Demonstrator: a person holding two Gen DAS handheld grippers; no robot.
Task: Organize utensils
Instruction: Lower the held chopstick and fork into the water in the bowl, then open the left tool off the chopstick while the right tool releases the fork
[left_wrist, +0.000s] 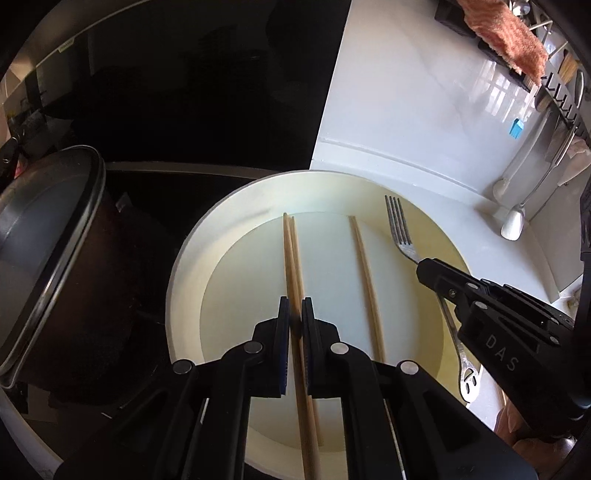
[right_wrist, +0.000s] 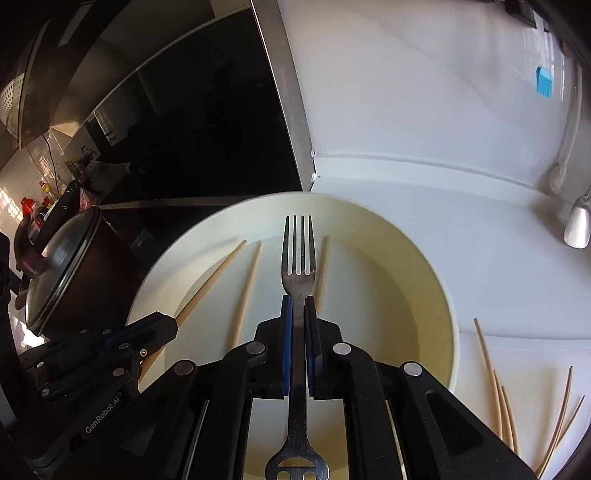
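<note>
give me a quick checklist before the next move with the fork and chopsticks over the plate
1. Right gripper shut on the fork: ok, pads clamp the handle just below the tines.
2. Left gripper shut on a chopstick: ok, though whether it holds one stick or two, cannot tell.
3. Fork straight in the grip: ok, in line with the fingers.
4. Grippers apart from each other: ok, a gap shows in both views.
5. Loose chopstick still lies on the plate: not ok, still to collect.
6. More chopsticks lie on the counter beside the plate: not ok, still to sort.
</note>
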